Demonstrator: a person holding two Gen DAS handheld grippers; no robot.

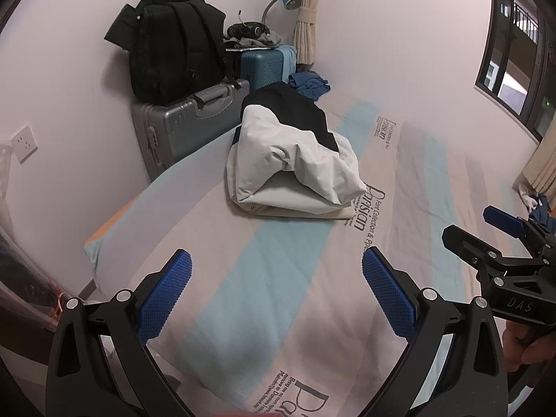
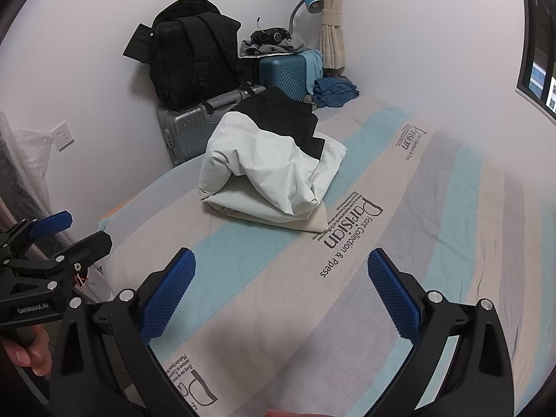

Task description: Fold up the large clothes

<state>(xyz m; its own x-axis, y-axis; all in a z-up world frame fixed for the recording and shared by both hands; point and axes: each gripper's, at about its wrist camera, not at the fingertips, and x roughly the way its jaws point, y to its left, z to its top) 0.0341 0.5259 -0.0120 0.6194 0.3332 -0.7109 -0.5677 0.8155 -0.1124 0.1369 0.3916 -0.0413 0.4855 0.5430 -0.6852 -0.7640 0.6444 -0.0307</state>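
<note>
Both our grippers, left gripper and right gripper, hover with fingers spread wide, gripping nothing. We see the folded white-and-black jacket lying on the striped bedsheet (printed lettering beside it), ahead at twelve o'clock, well apart from every fingertip.

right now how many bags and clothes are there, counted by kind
suitcases: 2, a silver suitcase and a teal suitcase
backpacks: 1, a black backpack on the silver one
clothes on the bed: 2, a folded white and black jacket and a crumpled blue garment
total: 5
</note>
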